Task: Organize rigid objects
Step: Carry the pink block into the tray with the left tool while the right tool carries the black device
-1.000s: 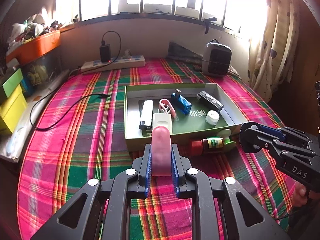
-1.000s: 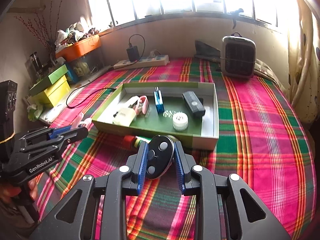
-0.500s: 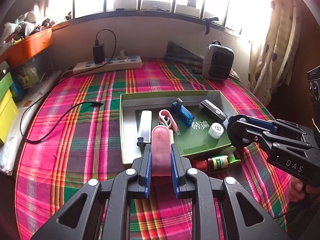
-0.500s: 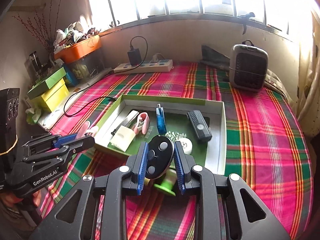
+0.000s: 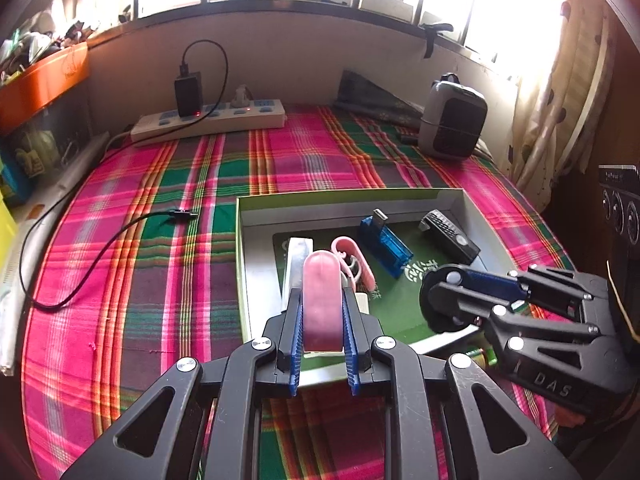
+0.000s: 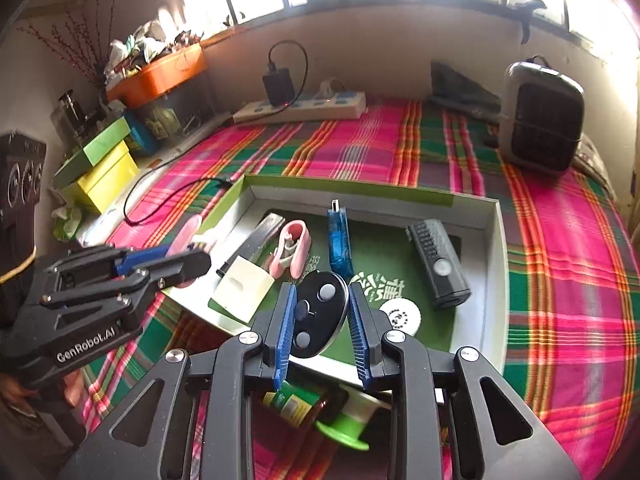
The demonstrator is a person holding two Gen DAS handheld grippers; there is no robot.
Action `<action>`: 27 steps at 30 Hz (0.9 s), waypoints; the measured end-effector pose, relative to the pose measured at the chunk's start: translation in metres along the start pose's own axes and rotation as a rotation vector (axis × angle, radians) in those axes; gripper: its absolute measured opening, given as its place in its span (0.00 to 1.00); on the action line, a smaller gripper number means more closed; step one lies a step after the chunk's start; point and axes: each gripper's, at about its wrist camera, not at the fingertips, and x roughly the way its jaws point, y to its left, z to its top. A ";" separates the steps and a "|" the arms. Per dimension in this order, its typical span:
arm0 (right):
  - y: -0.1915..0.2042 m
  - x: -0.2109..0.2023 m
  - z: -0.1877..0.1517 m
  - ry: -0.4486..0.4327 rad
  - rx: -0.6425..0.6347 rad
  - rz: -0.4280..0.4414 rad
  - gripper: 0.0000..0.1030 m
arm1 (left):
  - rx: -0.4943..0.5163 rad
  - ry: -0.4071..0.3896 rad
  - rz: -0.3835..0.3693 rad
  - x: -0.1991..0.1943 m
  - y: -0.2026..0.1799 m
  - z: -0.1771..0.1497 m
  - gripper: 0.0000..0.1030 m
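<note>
My left gripper (image 5: 322, 320) is shut on a pink oblong object (image 5: 321, 300) and holds it over the near-left part of the green tray (image 5: 244, 264). My right gripper (image 6: 320, 318) is shut on a black oval key fob (image 6: 316, 316) with grey buttons, over the tray's near edge (image 6: 496, 240). In the tray lie a silver lighter (image 6: 254, 240), a pink clip (image 6: 294, 246), a blue USB stick (image 6: 339, 240), a black remote (image 6: 438, 262), a white cap (image 6: 400, 316) and a cream block (image 6: 240, 292).
A small brown bottle (image 6: 298, 400) and a green-and-white piece (image 6: 352, 420) lie on the plaid cloth in front of the tray. A power strip (image 5: 208, 124) with charger and a black cable (image 5: 100, 256) lie left and behind. A grey heater (image 5: 452, 120) stands back right.
Both grippers have moved forward from in front of the tray to over its near part, each still holding its object. The bottle now lies under the right gripper.
</note>
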 end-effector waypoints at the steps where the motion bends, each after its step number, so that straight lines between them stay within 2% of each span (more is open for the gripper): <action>1: -0.001 0.004 0.000 0.010 0.000 0.005 0.26 | -0.002 0.004 0.002 0.002 0.001 0.001 0.17; 11: -0.004 0.029 -0.001 0.070 -0.019 -0.010 0.26 | 0.007 0.031 0.004 0.026 0.003 0.015 0.17; 27: -0.005 0.036 0.002 0.066 -0.035 -0.017 0.26 | 0.011 0.075 0.015 0.052 0.004 0.020 0.17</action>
